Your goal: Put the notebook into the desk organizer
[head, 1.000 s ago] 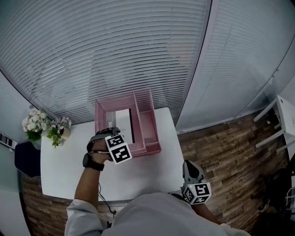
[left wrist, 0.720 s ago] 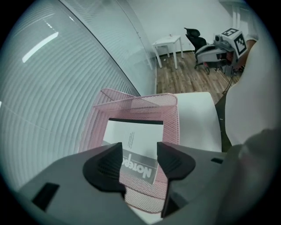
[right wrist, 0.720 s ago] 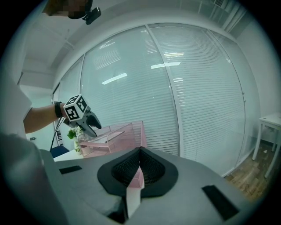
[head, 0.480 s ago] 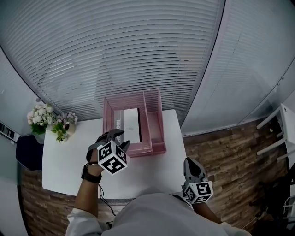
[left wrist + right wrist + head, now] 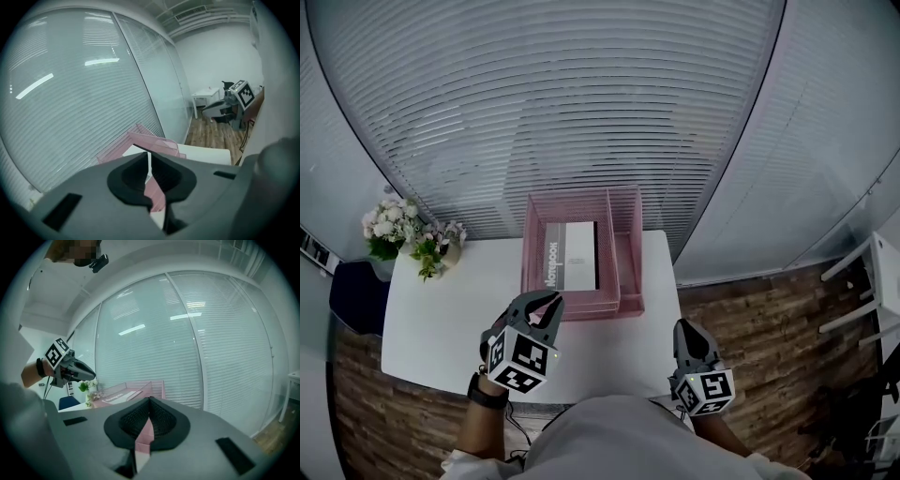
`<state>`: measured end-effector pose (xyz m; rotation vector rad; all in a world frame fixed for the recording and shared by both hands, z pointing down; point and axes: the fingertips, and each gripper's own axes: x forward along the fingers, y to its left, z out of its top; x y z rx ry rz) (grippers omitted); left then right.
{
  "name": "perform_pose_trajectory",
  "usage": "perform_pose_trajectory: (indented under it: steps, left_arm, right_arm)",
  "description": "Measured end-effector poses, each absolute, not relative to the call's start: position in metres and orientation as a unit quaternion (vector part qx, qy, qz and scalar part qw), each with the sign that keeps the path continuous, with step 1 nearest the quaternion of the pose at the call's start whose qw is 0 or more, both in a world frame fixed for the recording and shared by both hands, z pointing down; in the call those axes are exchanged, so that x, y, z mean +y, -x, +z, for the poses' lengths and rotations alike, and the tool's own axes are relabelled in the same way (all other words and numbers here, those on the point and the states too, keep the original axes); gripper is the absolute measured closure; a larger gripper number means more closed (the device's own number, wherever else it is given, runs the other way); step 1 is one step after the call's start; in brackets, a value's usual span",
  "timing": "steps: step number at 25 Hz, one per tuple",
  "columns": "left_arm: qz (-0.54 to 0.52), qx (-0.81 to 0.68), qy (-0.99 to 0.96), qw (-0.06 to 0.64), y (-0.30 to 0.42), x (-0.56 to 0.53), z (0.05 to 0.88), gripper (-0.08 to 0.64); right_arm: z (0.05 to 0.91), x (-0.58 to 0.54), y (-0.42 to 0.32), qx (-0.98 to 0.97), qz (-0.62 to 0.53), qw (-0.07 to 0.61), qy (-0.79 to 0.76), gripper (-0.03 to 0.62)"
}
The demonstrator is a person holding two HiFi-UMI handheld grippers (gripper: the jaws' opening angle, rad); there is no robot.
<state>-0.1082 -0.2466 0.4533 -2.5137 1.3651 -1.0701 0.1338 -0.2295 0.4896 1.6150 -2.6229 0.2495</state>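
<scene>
The grey and white notebook lies flat in the wide left compartment of the pink mesh desk organizer, at the back of the white table. My left gripper hovers over the table just in front of the organizer, apart from it; its jaws are closing, nearly together, with nothing between them. In the left gripper view the organizer shows beyond the jaw tips. My right gripper hangs shut and empty off the table's front right corner. In the right gripper view the notebook rests in the organizer.
A pot of white flowers stands at the table's back left corner. A dark blue chair sits left of the table. Window blinds close off the back. White furniture stands on the wood floor at right.
My left gripper has pulled back from over the organizer toward the table's front and its jaws have come together. The notebook stays in the organizer. The right gripper has hardly moved.
</scene>
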Motion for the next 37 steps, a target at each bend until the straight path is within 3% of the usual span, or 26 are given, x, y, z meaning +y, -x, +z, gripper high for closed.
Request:
perform_pose_trajectory:
  steps: [18,37]
  left_arm:
    - [-0.151,0.5,0.851,-0.046,0.12,-0.181,0.464,0.552]
    - [-0.147,0.488,0.859,-0.044,0.116,-0.182,0.467,0.552]
  right_arm:
    - [0.473,-0.218,-0.103,-0.865,0.053,0.034,-0.498,0.58]
    - [0.475,-0.217,-0.094,-0.868,0.051,0.038,-0.493,0.58]
